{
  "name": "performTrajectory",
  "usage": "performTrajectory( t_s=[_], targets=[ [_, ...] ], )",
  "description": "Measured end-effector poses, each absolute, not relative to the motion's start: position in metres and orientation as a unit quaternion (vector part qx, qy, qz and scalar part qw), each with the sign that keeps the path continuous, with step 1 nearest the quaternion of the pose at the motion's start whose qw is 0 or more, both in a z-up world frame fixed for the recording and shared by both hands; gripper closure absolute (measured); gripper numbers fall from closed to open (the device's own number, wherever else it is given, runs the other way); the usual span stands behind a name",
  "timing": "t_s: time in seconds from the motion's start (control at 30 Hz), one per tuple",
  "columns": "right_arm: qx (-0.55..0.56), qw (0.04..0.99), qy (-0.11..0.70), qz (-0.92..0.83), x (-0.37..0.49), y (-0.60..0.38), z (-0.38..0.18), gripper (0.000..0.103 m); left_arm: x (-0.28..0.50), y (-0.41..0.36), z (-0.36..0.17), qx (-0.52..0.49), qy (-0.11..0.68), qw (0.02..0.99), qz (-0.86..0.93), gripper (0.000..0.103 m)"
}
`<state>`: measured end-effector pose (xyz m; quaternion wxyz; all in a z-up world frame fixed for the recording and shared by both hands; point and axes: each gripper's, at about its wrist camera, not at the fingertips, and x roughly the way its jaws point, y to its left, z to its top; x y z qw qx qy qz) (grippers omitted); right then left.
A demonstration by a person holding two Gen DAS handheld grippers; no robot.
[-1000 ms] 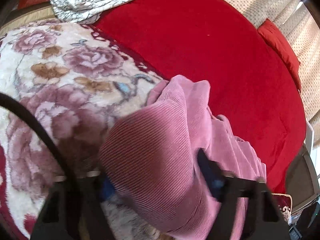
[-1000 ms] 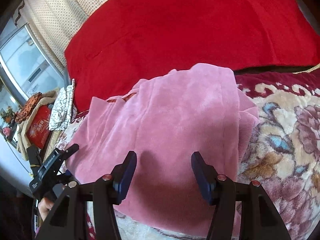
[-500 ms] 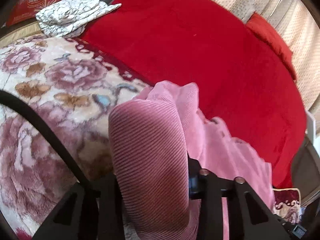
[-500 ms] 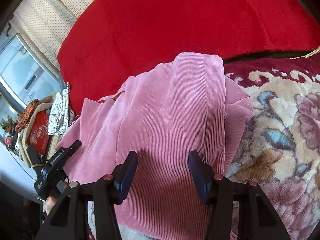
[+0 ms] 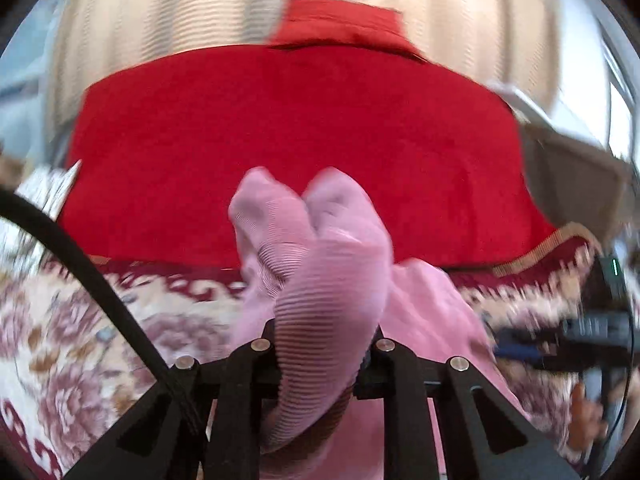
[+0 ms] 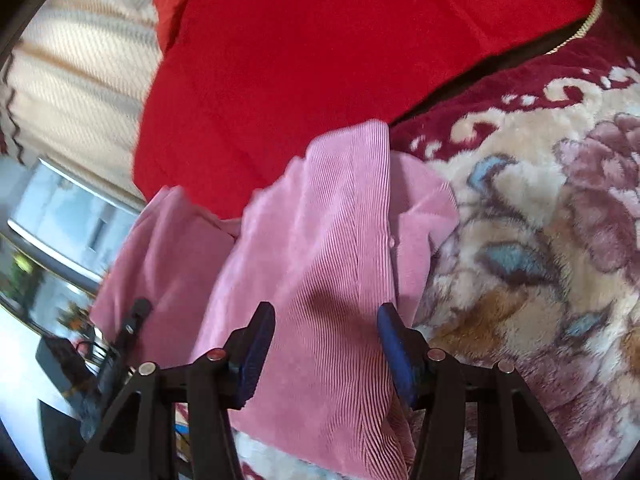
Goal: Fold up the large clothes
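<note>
A pink corduroy garment (image 5: 332, 264) lies crumpled on a floral blanket (image 5: 80, 340). My left gripper (image 5: 320, 344) has a thick fold of it bunched between its jaws. The jaws are closing on the fold and hold it raised above the bed. In the right wrist view the garment (image 6: 328, 220) spreads from the blanket up onto a red cover. My right gripper (image 6: 326, 344) hovers low over the garment's near part with its blue pads (image 6: 256, 352) wide apart. The cloth lies under them and is not pinched. The left gripper's black body (image 6: 128, 328) shows at the garment's left edge.
A red cover (image 5: 280, 140) fills the far half of the bed, with a red pillow (image 5: 340, 24) against pale curtains behind it. The floral blanket (image 6: 540, 240) stretches to the right of the garment. A window (image 6: 68, 208) and cluttered furniture stand at the left.
My left gripper closed on a fold of the pink garment, lifted it and rolled to face the red pillow. My right gripper moved in closer over the garment, still open.
</note>
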<state>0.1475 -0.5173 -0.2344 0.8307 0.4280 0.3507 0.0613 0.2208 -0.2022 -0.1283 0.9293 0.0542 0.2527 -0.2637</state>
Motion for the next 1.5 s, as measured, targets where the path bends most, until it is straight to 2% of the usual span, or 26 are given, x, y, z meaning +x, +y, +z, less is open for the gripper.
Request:
performTrajectory(
  t_s=[0.1, 0.27, 0.37, 0.4, 0.63, 0.83, 0.87, 0.93, 0.97, 1.0, 1.1, 1.27, 1.4, 1.5],
  targets=[
    [0.462, 0.823, 0.322, 0.070, 0.141, -0.538, -0.234, 0.044, 0.196, -0.253, -0.139, 0.114, 0.253, 0.913, -0.298, 0.088],
    [0.522, 0.794, 0.290, 0.111, 0.151, -0.561, -0.239, 0.042, 0.172, -0.282, -0.161, 0.182, 0.239, 0.903, -0.307, 0.088],
    [0.562, 0.761, 0.280, 0.164, 0.170, -0.562, -0.245, 0.027, 0.172, -0.275, -0.164, 0.181, 0.243, 0.902, -0.308, 0.088],
    [0.569, 0.751, 0.281, 0.180, 0.177, -0.559, -0.247, 0.025, 0.174, -0.271, -0.163, 0.178, 0.245, 0.902, -0.308, 0.088],
    [0.527, 0.737, 0.355, 0.229, 0.251, -0.505, -0.237, 0.019, 0.178, -0.258, -0.160, 0.182, 0.247, 0.898, -0.316, 0.088],
    [0.509, 0.752, 0.360, 0.214, 0.291, -0.477, -0.233, 0.019, 0.173, -0.253, -0.154, 0.200, 0.238, 0.894, -0.322, 0.089],
    [0.492, 0.764, 0.360, 0.210, 0.296, -0.470, -0.230, 0.024, 0.172, -0.252, -0.153, 0.207, 0.236, 0.894, -0.321, 0.089],
    [0.452, 0.786, 0.363, 0.215, 0.305, -0.459, -0.222, 0.063, 0.169, -0.245, -0.148, 0.208, 0.236, 0.893, -0.322, 0.089],
    [0.426, 0.799, 0.366, 0.214, 0.307, -0.451, -0.214, 0.074, 0.169, -0.241, -0.143, 0.205, 0.237, 0.892, -0.326, 0.089],
    [0.417, 0.806, 0.362, 0.214, 0.305, -0.453, -0.210, 0.078, 0.168, -0.238, -0.135, 0.198, 0.237, 0.892, -0.331, 0.089],
    [0.399, 0.827, 0.331, 0.219, 0.297, -0.455, -0.187, 0.085, 0.164, -0.239, -0.112, 0.175, 0.241, 0.887, -0.354, 0.089],
    [0.390, 0.858, 0.257, 0.214, 0.253, -0.491, -0.137, 0.088, 0.137, -0.281, -0.081, 0.152, 0.225, 0.860, -0.432, 0.089],
    [0.386, 0.874, 0.235, 0.180, 0.222, -0.535, -0.130, 0.088, 0.138, -0.327, -0.111, 0.167, 0.259, 0.836, -0.455, 0.086],
    [0.404, 0.861, 0.270, 0.148, 0.228, -0.557, -0.168, 0.088, 0.150, -0.340, -0.145, 0.202, 0.313, 0.820, -0.434, 0.084]
  ],
)
